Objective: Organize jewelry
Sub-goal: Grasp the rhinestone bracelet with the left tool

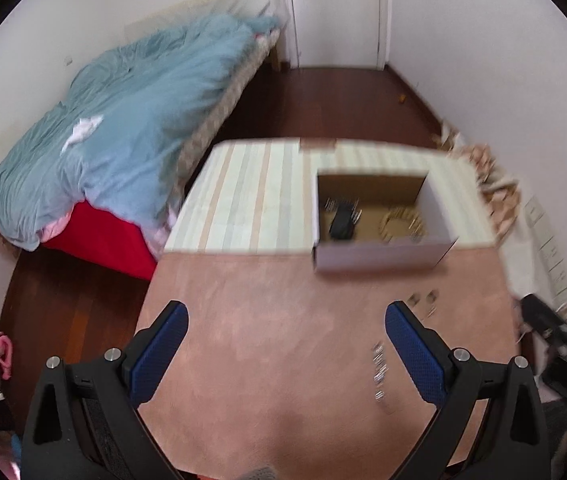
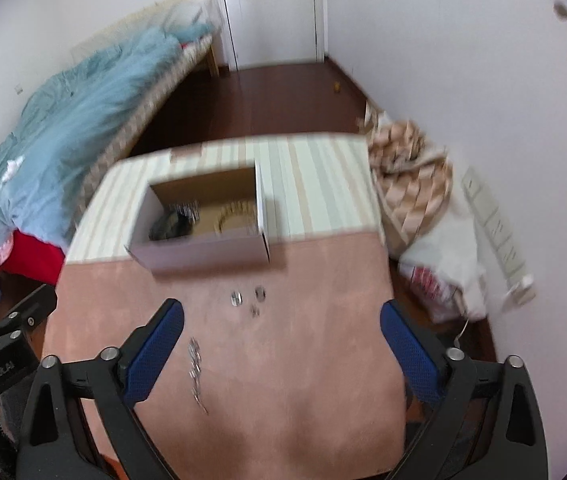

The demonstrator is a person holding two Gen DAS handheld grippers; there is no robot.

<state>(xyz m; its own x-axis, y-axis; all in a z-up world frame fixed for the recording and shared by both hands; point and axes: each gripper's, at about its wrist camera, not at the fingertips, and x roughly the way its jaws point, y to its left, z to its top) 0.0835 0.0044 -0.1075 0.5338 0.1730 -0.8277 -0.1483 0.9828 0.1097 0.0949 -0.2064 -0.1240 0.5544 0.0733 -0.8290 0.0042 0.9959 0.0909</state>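
Lying beside the spread right gripper (image 2: 281, 326): silver chain (image 2: 196, 368).

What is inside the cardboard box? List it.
Inside the cardboard box: a dark object on the left with small metallic pieces by it, and a gold beaded bracelet on the right. The near wall hides the closest floor; blur obscures details.

A home bedroom: a bed (image 1: 131, 128) under a rumpled blue duvet (image 1: 123, 120) stands along the white wall, beside dark wooden flooring (image 1: 323, 100) and a closed white door (image 1: 335, 8).
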